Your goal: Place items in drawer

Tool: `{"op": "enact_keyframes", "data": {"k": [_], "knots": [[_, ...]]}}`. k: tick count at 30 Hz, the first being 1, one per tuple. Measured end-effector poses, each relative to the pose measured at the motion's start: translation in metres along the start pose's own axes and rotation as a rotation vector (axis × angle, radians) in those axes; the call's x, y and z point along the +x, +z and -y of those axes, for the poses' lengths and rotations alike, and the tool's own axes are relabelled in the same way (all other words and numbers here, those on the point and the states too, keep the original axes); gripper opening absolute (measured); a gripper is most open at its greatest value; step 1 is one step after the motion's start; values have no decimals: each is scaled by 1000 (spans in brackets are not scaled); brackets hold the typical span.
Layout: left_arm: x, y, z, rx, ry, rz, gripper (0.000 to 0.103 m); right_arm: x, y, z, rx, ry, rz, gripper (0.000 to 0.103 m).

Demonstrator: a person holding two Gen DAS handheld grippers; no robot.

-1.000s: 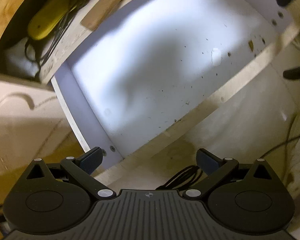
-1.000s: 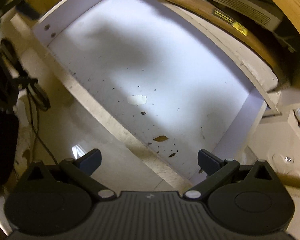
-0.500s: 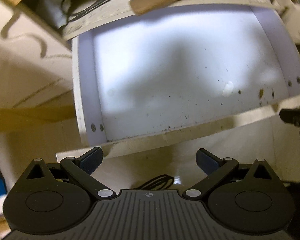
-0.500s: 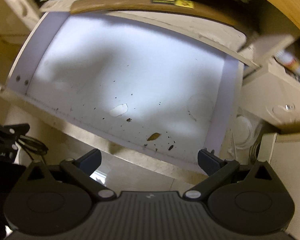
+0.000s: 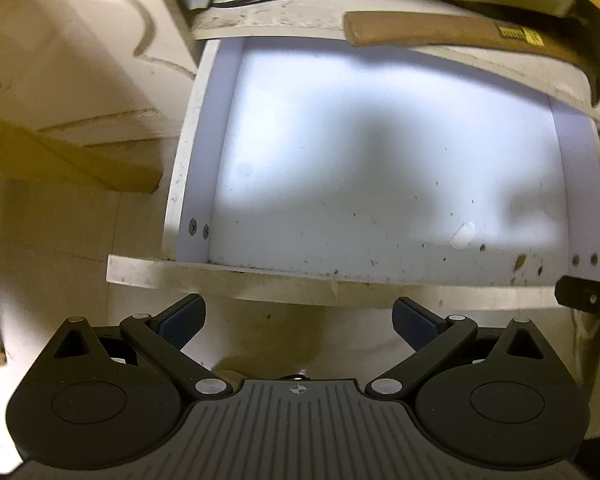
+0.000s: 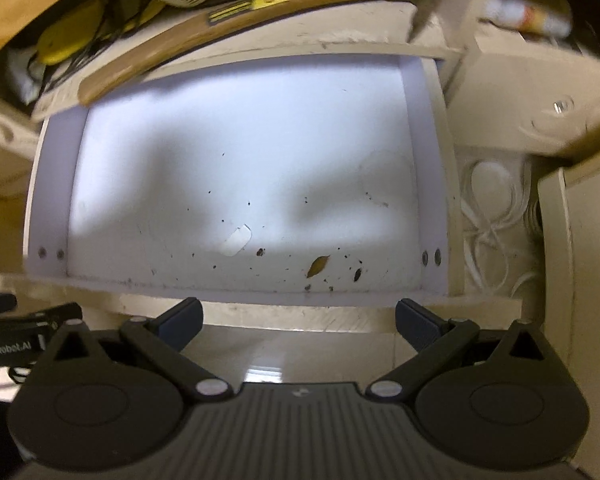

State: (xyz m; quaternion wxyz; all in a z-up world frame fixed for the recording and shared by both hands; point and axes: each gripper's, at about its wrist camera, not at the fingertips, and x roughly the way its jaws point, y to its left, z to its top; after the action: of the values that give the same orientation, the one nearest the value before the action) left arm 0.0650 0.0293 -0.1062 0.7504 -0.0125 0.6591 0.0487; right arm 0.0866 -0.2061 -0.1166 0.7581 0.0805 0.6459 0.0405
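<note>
While the drawer point(image 5: 380, 184) stood pulled out toward you, long axis running left to right, your left gripper point(image 5: 298, 320) and right gripper point(image 6: 299, 318) gaped, seemingly holding nothing.

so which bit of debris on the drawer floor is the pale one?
The flat whitish scrap, left of the brown leaf in the right wrist view. The leaf is tan and the other specks near the drawer's front edge are dark.
</note>
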Motion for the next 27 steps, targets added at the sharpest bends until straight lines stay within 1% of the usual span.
{"op": "enact_keyframes", "data": {"k": [7, 14, 16, 18, 21, 27], "knots": [[4, 0, 4, 2, 2, -14, 103, -3, -2, -2, 13, -14, 5, 103], [2, 3, 3, -11, 4, 8, 103, -6, -2, -3, 12, -20, 21, 103], [0, 3, 5, -1, 9, 28, 103, -8, -2, -3, 14, -24, 36, 103], [-3, 3, 7, 11, 28, 56, 103, -11, -1, -3, 17, -24, 51, 103], [-9, 5, 8, 7, 16, 84, 103, -15, 0, -3, 20, -24, 78, 103], [-21, 8, 8, 3, 17, 167, 103, -26, 3, -2, 22, -26, 144, 103]]}}
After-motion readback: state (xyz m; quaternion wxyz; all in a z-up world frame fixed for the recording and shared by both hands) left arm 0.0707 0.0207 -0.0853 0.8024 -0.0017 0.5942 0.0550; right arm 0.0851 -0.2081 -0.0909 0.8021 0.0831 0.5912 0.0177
